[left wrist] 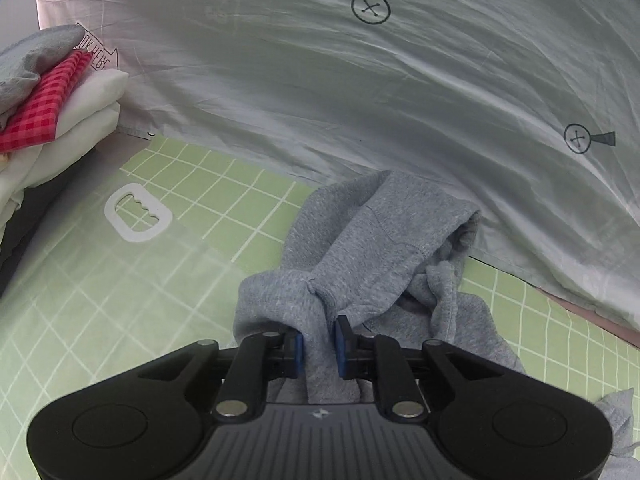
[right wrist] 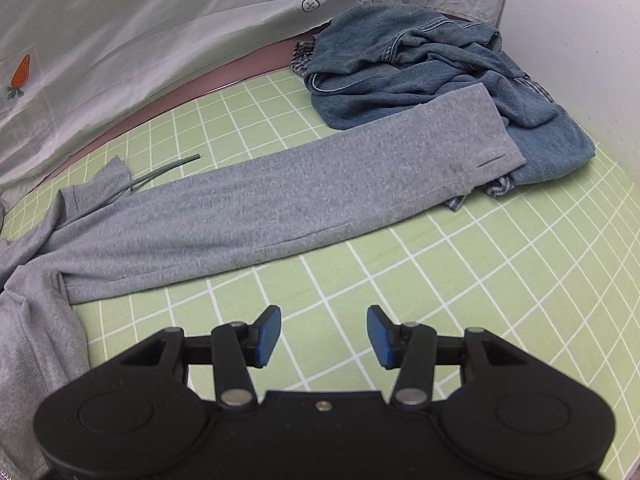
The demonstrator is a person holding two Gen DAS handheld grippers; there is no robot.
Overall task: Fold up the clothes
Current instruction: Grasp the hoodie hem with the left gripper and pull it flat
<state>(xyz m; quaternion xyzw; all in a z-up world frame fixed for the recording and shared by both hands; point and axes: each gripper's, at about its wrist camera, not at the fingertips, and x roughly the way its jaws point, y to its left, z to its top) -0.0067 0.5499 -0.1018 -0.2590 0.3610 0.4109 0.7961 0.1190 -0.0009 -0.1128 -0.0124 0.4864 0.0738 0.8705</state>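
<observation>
A bed covered by a green sheet (right wrist: 460,264) with a white grid is seen in both wrist views. A pale grey duvet (left wrist: 320,92), printed with small drawings, is spread along its far side. A grey hoodie (right wrist: 248,204) is laid on the sheet, one sleeve stretched out flat, with its cuff resting on a crumpled heap of blue denim clothes (right wrist: 436,84). A checked garment (right wrist: 496,188) is partly seen beneath that heap. At the left edge a stack of folded clothes (left wrist: 60,108) is set, white pieces below, a red checked one above
</observation>
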